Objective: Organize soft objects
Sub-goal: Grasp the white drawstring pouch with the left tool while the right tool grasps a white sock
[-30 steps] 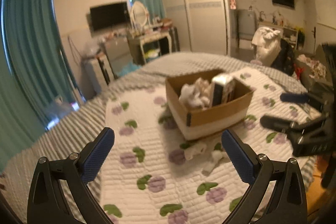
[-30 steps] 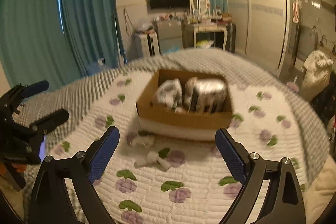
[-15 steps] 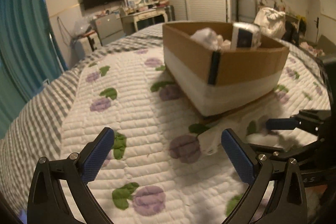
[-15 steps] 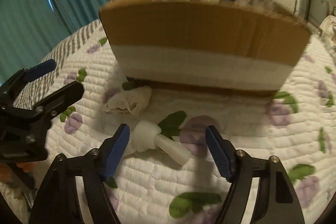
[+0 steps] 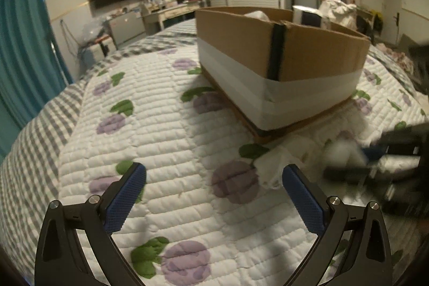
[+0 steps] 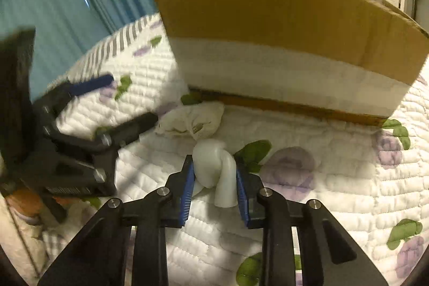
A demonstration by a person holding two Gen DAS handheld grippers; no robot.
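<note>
Left tool: spread wide, holding nothing, low over the quilted bed. Its right finger tip stood just beside a crumpled white cloth, which lay ahead and to the right of the gap between its fingers, not inside it. Judged: this tool would need to shift rightward before closing on the cloth.

Crumpled white cloth: resting on the bed, close against the lower front edge of the cardboard box, between the two tools. Its long axis ran roughly parallel to the box front.

White soft object: knob-headed with a short stem, pinched between the fingers of the right tool. Jaws narrowed onto it, pads pressing both sides. Stem pointed back toward the tool; rounded head pointed forward toward the box. It sat on or barely above the bed; which could not be told.

Cardboard box: directly ahead of the right tool, wall rising above the held object, open top already holding white items and a packet. Judged: the coming move turned on lifting the object up and forward over that near wall. The right tool was the nearer to the box front.
</note>
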